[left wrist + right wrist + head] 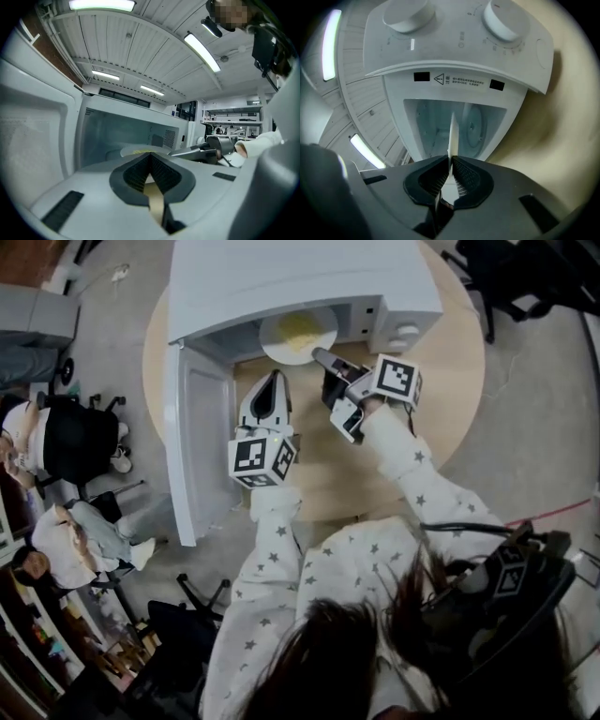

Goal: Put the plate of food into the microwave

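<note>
Jaws on plate (298, 334); round wooden table (450, 381)

A: Where's the microwave (281, 277)?
B: Far edge of the desk (450, 362) — door (197, 437) open along the left edge.
A: The plate (298, 332)?
B: Halfway into its mouth; right tool (320, 355) at the near rim, left tool (273, 378) beside, nearer the door.

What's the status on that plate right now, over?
Right gripper clamped on the plate rim. Left gripper shut, empty. Plate partway into the open microwave. Door swung wide, nothing blocking.
</note>
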Tool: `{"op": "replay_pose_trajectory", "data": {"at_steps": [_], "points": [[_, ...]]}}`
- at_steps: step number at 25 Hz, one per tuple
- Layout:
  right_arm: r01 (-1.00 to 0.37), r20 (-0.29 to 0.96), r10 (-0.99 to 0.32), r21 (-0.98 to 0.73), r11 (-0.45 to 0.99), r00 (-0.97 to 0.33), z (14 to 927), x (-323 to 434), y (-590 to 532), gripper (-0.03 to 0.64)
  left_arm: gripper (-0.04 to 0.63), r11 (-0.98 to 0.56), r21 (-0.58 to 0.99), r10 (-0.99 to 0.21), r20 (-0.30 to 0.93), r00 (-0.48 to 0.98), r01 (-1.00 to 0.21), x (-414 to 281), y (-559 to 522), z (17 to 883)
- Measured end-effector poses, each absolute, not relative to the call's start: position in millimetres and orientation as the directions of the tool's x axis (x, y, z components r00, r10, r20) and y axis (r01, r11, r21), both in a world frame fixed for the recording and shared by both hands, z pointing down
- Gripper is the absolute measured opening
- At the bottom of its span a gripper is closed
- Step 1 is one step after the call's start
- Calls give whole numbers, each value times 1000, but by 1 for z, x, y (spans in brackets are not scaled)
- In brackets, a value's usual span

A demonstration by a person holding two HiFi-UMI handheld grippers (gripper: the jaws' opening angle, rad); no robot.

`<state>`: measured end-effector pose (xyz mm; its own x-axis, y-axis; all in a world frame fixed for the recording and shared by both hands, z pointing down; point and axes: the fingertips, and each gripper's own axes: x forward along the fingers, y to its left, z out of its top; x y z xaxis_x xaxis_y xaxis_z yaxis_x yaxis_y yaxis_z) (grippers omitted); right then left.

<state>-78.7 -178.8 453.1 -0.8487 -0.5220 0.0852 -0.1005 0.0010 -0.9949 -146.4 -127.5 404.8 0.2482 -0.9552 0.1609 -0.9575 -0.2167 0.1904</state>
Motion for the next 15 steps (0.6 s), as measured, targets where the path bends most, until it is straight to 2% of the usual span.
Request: {"op": "replay_pose_trajectory", "data": {"at_steps": [15], "points": [[-163, 183, -617, -983, -89, -766, 484, -110, -222, 23, 2, -305, 239, -918, 185, 351, -922, -164, -173, 426]]}}
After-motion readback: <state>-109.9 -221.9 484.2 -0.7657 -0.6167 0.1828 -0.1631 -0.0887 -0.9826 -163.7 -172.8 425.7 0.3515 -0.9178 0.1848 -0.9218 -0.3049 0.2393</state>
